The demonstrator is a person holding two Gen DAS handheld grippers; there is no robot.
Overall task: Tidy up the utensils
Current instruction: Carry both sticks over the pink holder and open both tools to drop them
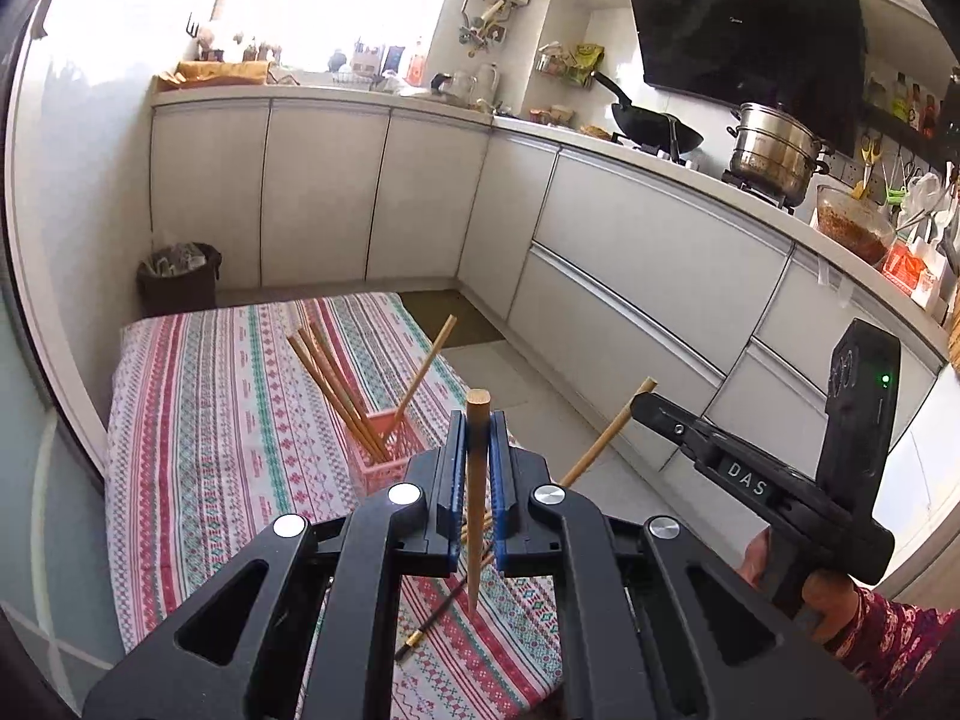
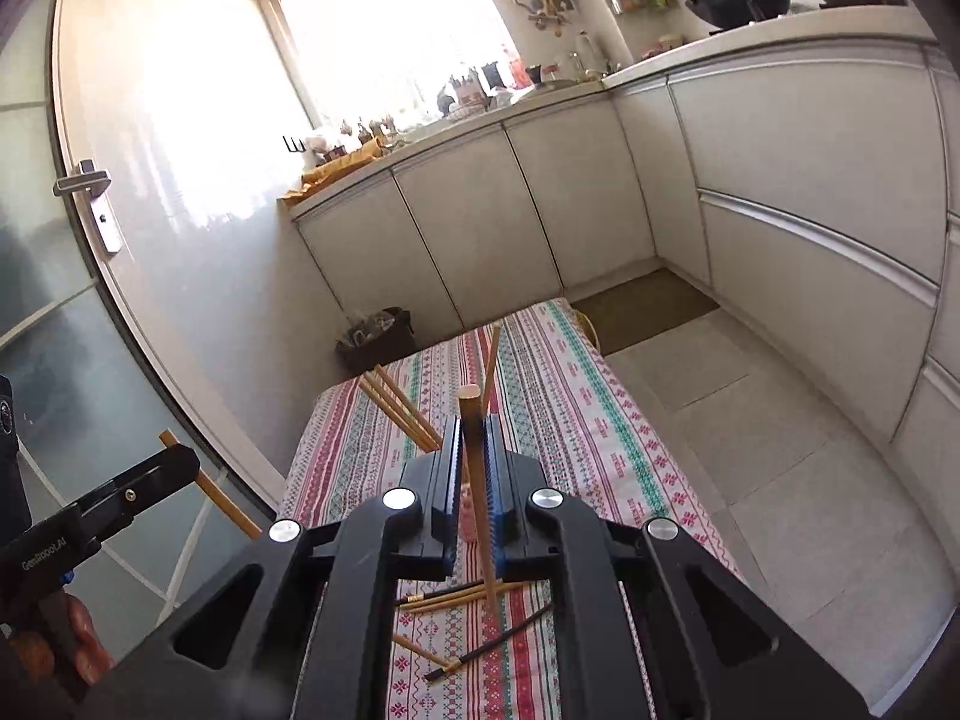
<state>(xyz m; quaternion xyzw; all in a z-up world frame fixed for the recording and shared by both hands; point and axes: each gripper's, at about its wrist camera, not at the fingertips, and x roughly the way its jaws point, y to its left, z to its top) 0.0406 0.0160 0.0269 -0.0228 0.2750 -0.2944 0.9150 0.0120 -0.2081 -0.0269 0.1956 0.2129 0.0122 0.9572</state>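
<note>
A chopstick (image 1: 477, 480) is clamped in each gripper (image 1: 478, 420) (image 2: 477, 420); the pink basket (image 1: 390, 444) is shown clearly only by the left view.

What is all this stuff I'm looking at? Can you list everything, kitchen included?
table: one, covered by a red, green and white patterned cloth, in the foreground
basket: one, red, on the table
chopsticks in basket: several, light wood, leaning out of the top
loose chopsticks: a few, wood and dark, lying on the cloth near the cameras
bin: one, dark, on the floor by the cabinets
wok: one, black, on the stove
pot: one, steel, on the stove
bowl: one, glass, reddish contents, on the counter
left gripper: one, black, jaws shut on a wooden chopstick
right gripper: one, black, jaws shut on another wooden chopstick
</note>
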